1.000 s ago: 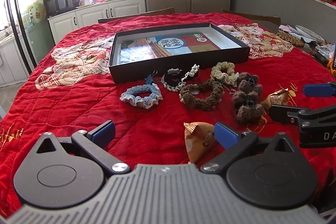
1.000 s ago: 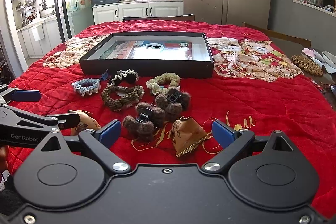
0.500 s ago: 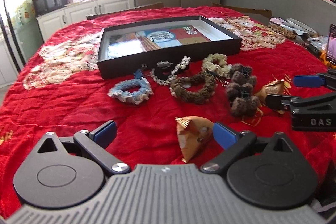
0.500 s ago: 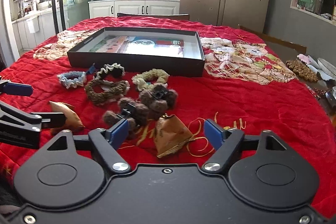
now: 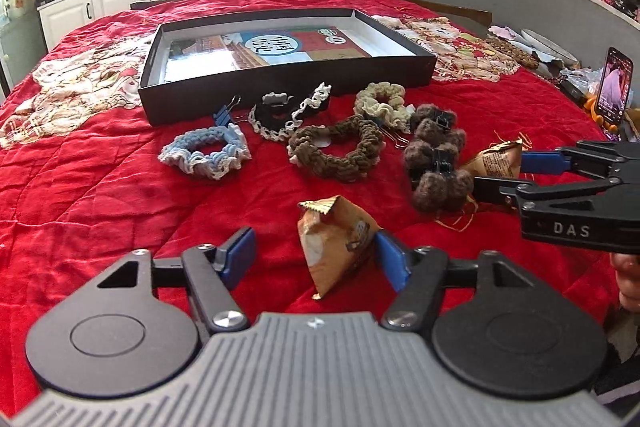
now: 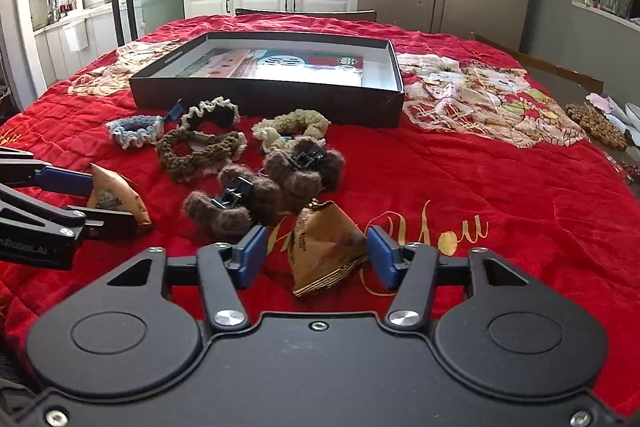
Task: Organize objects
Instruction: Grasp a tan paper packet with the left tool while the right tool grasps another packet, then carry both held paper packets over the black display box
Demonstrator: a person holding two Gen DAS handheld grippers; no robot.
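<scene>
Two gold-brown snack packets lie on the red cloth. In the left wrist view one packet (image 5: 332,243) sits between the blue pads of my left gripper (image 5: 316,259). Its jaws are closing: the right pad touches the packet and the left pad stands apart. In the right wrist view the other packet (image 6: 324,247) lies between the closing jaws of my right gripper (image 6: 316,257), with a gap at the left pad. Beyond them lie several scrunchies, one brown (image 5: 336,151) and one blue-white (image 5: 204,155), and two fuzzy brown claw clips (image 6: 256,195). A shallow black box (image 5: 280,99) stands open behind them.
A blue binder clip (image 5: 224,115) lies by the box's front wall. A phone (image 5: 614,87) stands propped at the table's right edge among small clutter. Patterned cloths lie to the left and right of the box. Kitchen cabinets and a fridge are behind the table.
Both grippers' jaws have narrowed around their packets. The right gripper has sunk and come closer to its packet. The left gripper has tilted further down.
</scene>
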